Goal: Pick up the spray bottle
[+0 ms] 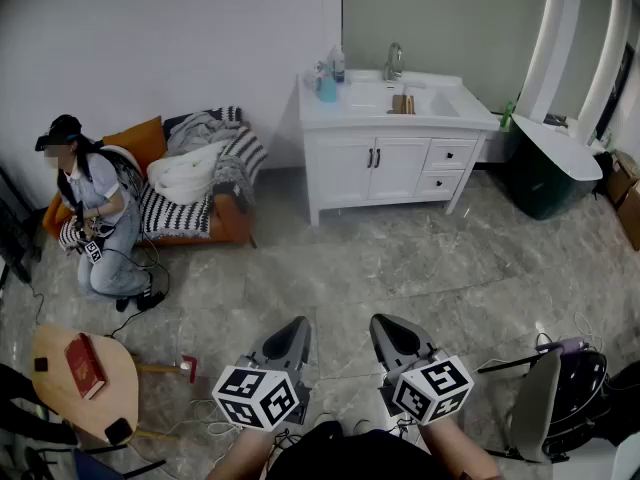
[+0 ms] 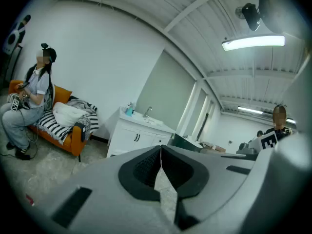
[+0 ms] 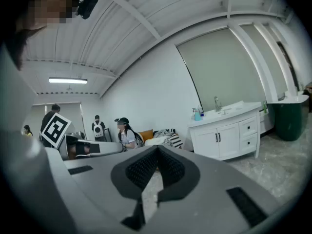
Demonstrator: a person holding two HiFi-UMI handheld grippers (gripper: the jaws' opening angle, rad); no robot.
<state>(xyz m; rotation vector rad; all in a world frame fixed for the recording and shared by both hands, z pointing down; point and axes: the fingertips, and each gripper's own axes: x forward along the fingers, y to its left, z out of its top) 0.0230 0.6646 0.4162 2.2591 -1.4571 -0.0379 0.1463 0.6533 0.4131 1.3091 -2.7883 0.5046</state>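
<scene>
The small teal-blue spray bottle with a white trigger top stands upright at the left end of the white vanity counter, by the far wall and to the left of the chrome tap. A second, paler bottle stands just behind it. A wide stretch of grey marble-look floor lies between the counter and the two tools, so the bottle is well out of reach.

The left hand-held gripper and the right hand-held gripper sit low and side by side, aimed roughly at the counter. Each has its jaws closed together with nothing between them.

I'd say the task is only at the approach. Next the person must cross the floor, spread one pair of jaws, and bring them level around the bottle's body without knocking its neighbour
</scene>
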